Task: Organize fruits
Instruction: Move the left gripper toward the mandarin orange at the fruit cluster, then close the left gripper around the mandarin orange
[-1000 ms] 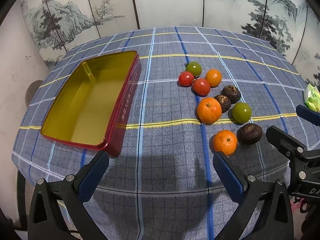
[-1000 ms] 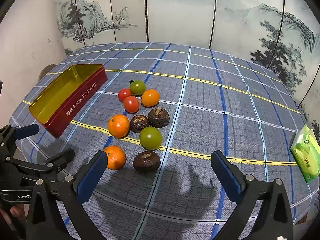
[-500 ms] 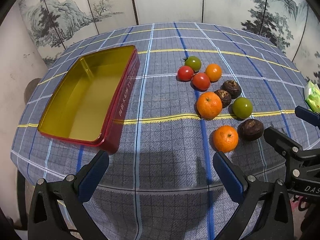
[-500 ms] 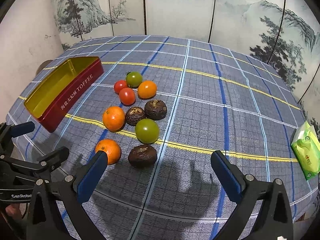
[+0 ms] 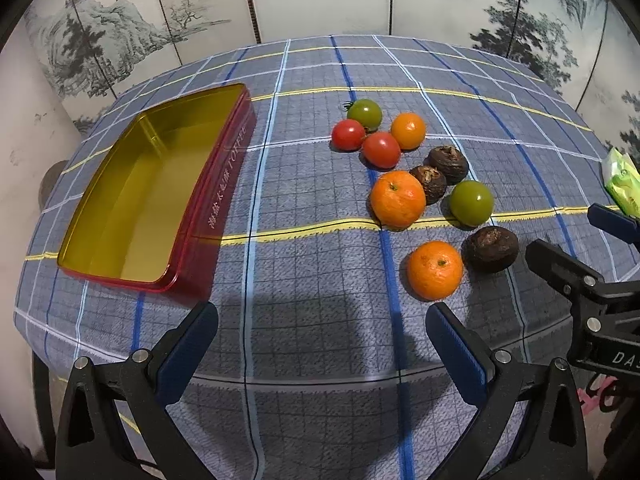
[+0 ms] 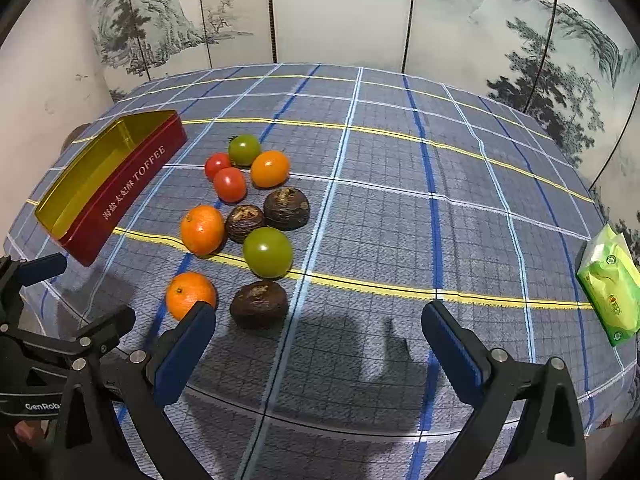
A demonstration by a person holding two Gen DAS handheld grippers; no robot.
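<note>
Both grippers are spread wide and hold nothing. Your left gripper (image 5: 322, 332) hovers over the near table edge; the nearest mandarin (image 5: 435, 269) lies just ahead of its right finger, with the dark brown fruit (image 5: 490, 249) touching beside it. The right gripper (image 6: 319, 330) has that brown fruit (image 6: 259, 304) just ahead, left of its centreline. The empty toffee tin (image 5: 224, 184) lies to the left, long axis running away from you, nearer your left hand. Compared with one second ago, both cameras sit closer to the fruit cluster; nothing on the tablecloth (image 5: 304, 184) has moved.
</note>
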